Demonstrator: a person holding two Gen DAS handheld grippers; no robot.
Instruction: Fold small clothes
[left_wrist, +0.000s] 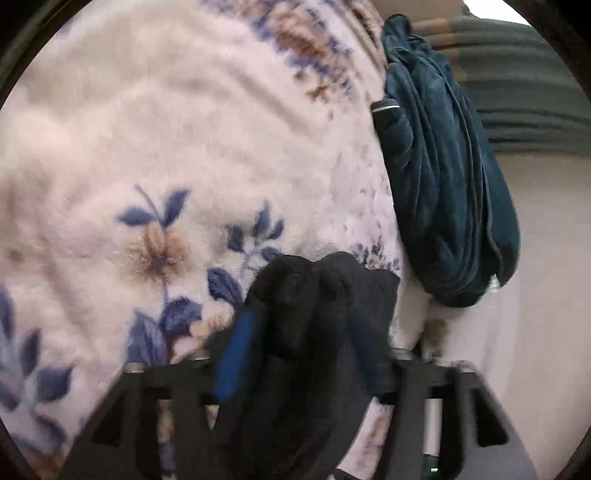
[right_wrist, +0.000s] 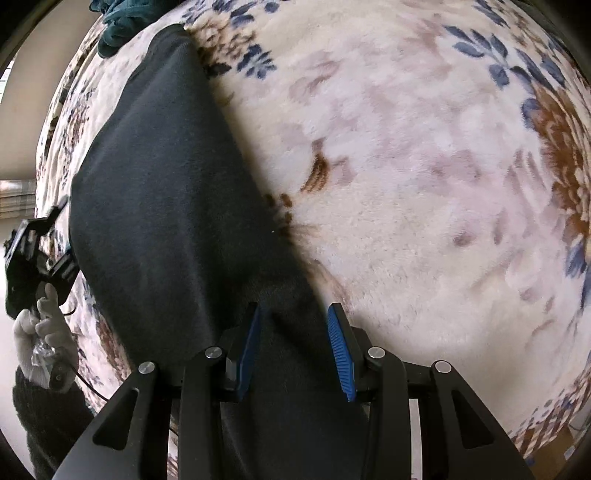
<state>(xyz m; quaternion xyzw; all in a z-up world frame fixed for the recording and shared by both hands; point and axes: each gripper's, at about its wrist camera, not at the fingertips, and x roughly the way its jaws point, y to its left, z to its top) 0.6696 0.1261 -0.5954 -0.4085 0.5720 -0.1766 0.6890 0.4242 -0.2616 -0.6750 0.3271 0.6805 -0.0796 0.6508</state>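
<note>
A black garment (right_wrist: 166, 192) lies stretched across the flowered blanket (right_wrist: 406, 184). In the left wrist view my left gripper (left_wrist: 299, 354) is shut on a bunched edge of the black garment (left_wrist: 317, 295), and the cloth hides most of its blue pads. My left gripper also shows in the right wrist view (right_wrist: 55, 243) at the garment's left edge, held by a white-gloved hand. My right gripper (right_wrist: 293, 350) is open; its blue pads (right_wrist: 341, 354) stand on either side of the garment's near end, which lies between them.
A dark teal velvet garment (left_wrist: 450, 184) lies bunched at the blanket's edge; it also shows in the right wrist view (right_wrist: 118, 22). The flowered blanket (left_wrist: 166, 147) covers the whole work surface. A grey striped fabric (left_wrist: 517, 74) lies beyond. The pale floor (left_wrist: 535, 295) is off the edge.
</note>
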